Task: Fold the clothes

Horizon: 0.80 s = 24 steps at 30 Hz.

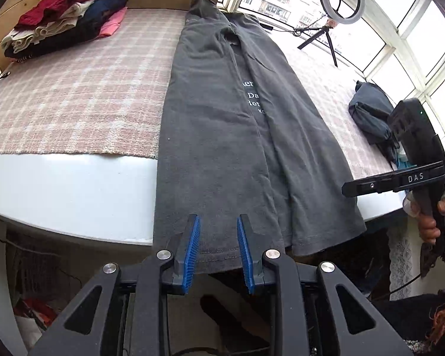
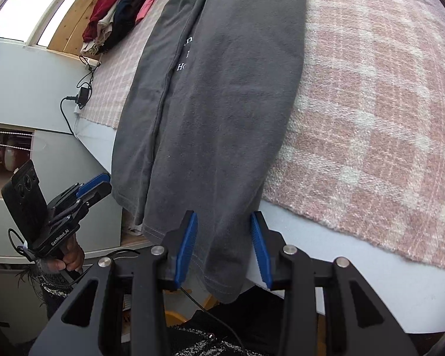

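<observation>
We see a bed (image 1: 59, 184) covered by a pink plaid blanket (image 1: 83, 95), and along it lies the grey shirt (image 1: 222, 136), already folded into a long narrow strip. Its long axis runs straight away from us, collar at the far end, hem hanging over the near edge of the bed. A stack of folded clothes (image 1: 65, 20) sits at the far left corner, well apart. Both grippers face the hem side by side. Our left gripper (image 1: 218, 252) has its jaws apart over the left part of the hem, pads not pressing. Our right gripper (image 2: 224, 249) is likewise open, the right hem corner hanging between its pads. We judge each hand equally near its own corner.
</observation>
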Tool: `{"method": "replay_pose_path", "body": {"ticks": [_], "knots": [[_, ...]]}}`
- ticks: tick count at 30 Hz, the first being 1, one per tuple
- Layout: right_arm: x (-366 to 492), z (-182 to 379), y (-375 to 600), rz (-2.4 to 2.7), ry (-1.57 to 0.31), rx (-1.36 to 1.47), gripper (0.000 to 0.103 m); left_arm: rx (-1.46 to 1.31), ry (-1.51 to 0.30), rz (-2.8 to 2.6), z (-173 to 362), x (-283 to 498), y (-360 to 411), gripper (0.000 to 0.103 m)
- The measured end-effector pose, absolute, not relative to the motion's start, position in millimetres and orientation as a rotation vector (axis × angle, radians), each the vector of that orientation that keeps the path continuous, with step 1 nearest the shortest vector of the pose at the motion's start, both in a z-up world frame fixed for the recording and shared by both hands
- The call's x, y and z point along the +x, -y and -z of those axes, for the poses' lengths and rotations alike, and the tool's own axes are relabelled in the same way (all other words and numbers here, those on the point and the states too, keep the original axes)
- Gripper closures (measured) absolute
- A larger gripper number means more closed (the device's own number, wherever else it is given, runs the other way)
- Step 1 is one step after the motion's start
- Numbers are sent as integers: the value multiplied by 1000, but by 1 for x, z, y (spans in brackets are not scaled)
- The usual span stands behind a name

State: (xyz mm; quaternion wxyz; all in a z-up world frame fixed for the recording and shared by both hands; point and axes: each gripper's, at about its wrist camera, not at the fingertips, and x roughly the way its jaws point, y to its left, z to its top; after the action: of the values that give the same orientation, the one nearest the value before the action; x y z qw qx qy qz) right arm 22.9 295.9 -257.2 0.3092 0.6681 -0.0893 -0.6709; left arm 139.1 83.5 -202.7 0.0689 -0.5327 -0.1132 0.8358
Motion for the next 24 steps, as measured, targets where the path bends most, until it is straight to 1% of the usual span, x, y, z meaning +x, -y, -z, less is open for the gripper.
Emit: {"method": "replay_pose_path", "body": {"ticks": [1, 2, 3, 5, 6, 8, 11, 12, 13, 14, 15, 16, 18, 20, 24], "knots": [[24, 254, -295, 1783, 209, 1752, 84, -1614, 323, -2504, 206, 137, -87, 80], [25, 251, -296, 1779, 212, 1740, 97, -1624, 305, -2492, 209, 135, -90, 79], [25, 246, -303, 1756, 283, 1721, 99, -1634, 287, -2479, 212, 132, -93, 76], [25, 234, -326, 1701, 477, 1666, 99, -1634, 272, -2469, 213, 130, -95, 76], [26, 232, -336, 1713, 501, 1662, 99, -1632, 274, -2465, 213, 129, -94, 76], [29, 238, -346, 1773, 463, 1710, 99, -1629, 282, -2454, 213, 128, -93, 76], [33, 264, -349, 1743, 406, 1855, 92, -1629, 262, -2446, 211, 129, -95, 76], [35, 265, -351, 1716, 417, 1866, 88, -1631, 256, -2447, 209, 130, -97, 76], [36, 262, -354, 1708, 423, 1851, 88, -1633, 249, -2448, 206, 131, -99, 76], [35, 253, -355, 1732, 414, 1812, 80, -1635, 242, -2449, 204, 132, -100, 76], [33, 242, -357, 1765, 394, 1776, 70, -1637, 236, -2450, 201, 133, -102, 77], [28, 232, -359, 1801, 377, 1739, 66, -1616, 238, -2449, 196, 135, -107, 77], [9, 218, -362, 1871, 365, 1681, 65, -1537, 235, -2431, 180, 137, -123, 77], [-20, 214, -359, 1931, 344, 1658, 65, -1468, 176, -2388, 168, 134, -149, 77], [-83, 217, -346, 2014, 291, 1633, 65, -1463, 68, -2296, 174, 115, -191, 77]]}}
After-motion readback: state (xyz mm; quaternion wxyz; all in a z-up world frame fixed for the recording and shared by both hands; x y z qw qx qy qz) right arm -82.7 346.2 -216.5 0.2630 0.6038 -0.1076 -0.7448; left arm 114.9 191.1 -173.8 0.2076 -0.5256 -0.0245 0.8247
